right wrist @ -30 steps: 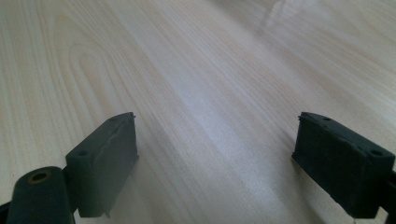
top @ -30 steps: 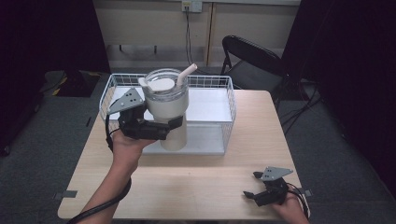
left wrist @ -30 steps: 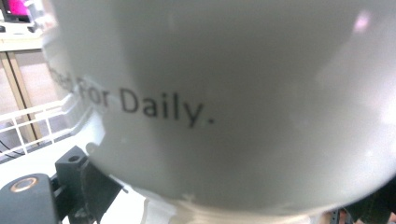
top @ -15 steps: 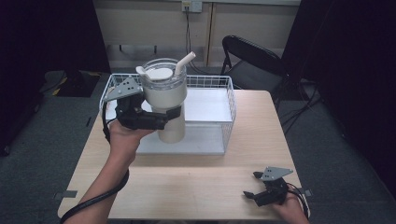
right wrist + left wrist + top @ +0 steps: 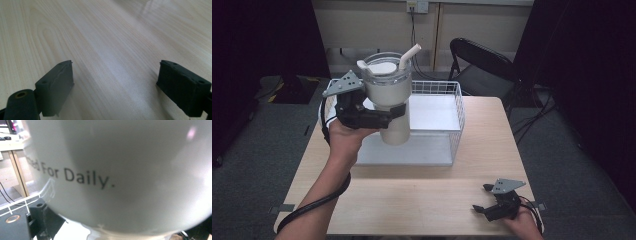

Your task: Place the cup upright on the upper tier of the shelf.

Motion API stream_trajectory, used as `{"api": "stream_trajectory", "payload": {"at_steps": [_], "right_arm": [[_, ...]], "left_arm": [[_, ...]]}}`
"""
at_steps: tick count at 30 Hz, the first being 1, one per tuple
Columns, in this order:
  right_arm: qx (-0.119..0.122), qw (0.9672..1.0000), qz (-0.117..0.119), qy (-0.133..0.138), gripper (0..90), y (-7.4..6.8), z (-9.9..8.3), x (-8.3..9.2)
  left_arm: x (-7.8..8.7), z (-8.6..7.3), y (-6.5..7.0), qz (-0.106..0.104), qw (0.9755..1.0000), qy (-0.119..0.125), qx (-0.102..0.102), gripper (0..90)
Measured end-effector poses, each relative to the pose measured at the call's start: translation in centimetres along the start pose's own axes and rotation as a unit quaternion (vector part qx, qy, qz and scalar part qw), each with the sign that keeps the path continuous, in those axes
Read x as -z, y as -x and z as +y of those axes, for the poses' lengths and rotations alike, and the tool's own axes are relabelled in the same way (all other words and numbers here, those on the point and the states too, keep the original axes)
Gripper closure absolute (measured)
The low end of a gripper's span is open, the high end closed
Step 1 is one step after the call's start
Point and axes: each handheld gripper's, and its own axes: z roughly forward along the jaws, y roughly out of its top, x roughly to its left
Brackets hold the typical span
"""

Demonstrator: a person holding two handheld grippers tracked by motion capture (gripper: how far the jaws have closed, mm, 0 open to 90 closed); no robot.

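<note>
Left claw point(image 5: 384, 116) pinches a smooth cream tumbler point(image 5: 388, 97) above the wire basket point(image 5: 447, 107); right claw point(image 5: 484, 198) spread over woodgrain table point(image 5: 412, 200).

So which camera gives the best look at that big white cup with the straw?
The high view: the tumbler shows whole there, with lid and straw, lifted above the wire basket in the left gripper. The left gripper view catches just a blurred patch of its wall, printed "For Daily." The right gripper view looks at tabletop.

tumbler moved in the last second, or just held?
Yes. The cream lidded tumbler with a straw, clamped in the left gripper, has risen and shifted left against the white wire basket; its base is now above the rim.
</note>
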Motion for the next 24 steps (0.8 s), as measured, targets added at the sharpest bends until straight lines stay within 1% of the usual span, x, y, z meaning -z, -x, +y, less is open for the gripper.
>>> {"api": "stream_trajectory", "payload": {"at_steps": [9,16,22,24], "right_arm": [[0.0,1.0,0.0,0.0,12.6,0.0,0.0,0.0],[0.0,1.0,0.0,0.0,12.6,0.0,0.0,0.0],[0.0,1.0,0.0,0.0,12.6,0.0,0.0,0.0],[-0.001,1.0,0.0,0.0,12.6,0.0,0.0,0.0]], "left_arm": [[-0.5,0.7,-0.5,0.007,1.0,0.002,0.001,8.7],[-1.2,1.2,-1.2,0.02,0.9998,0.004,0.002,8.7],[-1.6,1.4,-1.5,0.024,0.9997,0.004,0.001,8.7],[-1.8,1.5,-1.7,0.029,0.9996,0.005,0.003,8.7]]}}
